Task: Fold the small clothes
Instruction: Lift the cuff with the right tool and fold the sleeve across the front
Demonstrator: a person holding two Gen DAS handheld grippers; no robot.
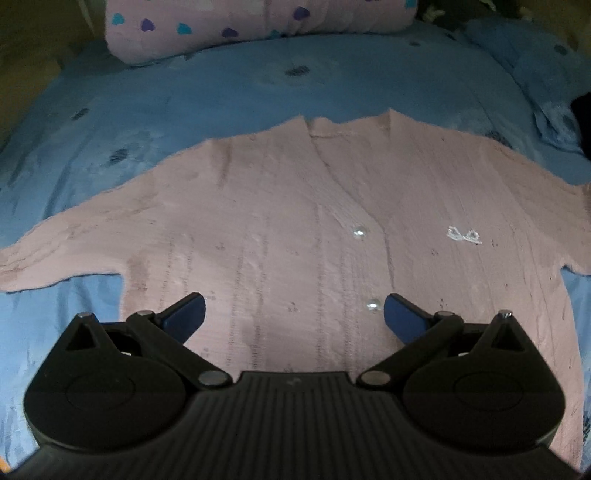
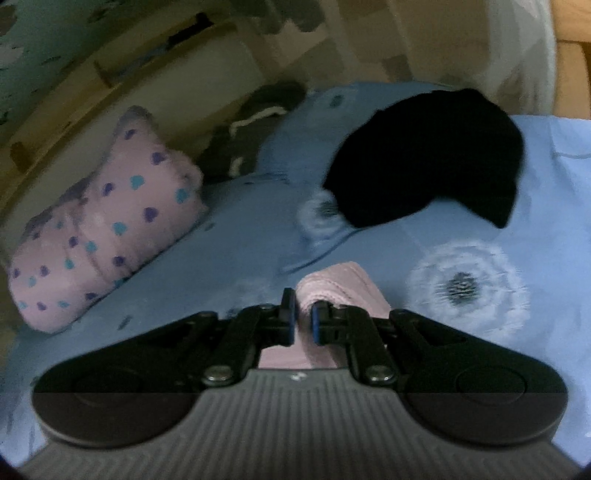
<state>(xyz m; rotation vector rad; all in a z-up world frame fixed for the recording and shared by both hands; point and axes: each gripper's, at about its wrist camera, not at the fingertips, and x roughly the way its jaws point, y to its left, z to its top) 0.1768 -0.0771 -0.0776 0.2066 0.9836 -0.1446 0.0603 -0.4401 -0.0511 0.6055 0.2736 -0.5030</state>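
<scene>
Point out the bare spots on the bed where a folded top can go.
Bare blue bedsheet lies between the pink cardigan collar and the heart-print pillow, and also right of the right gripper, below the black garment. The middle is crowded: the cardigan spreads across it, sleeves out.

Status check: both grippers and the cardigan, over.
Left gripper open above pink cardigan, spread flat. Right gripper shut on its pink edge. Nothing obstructing.

Both wrist views low over bed (image 1: 258, 92)
</scene>
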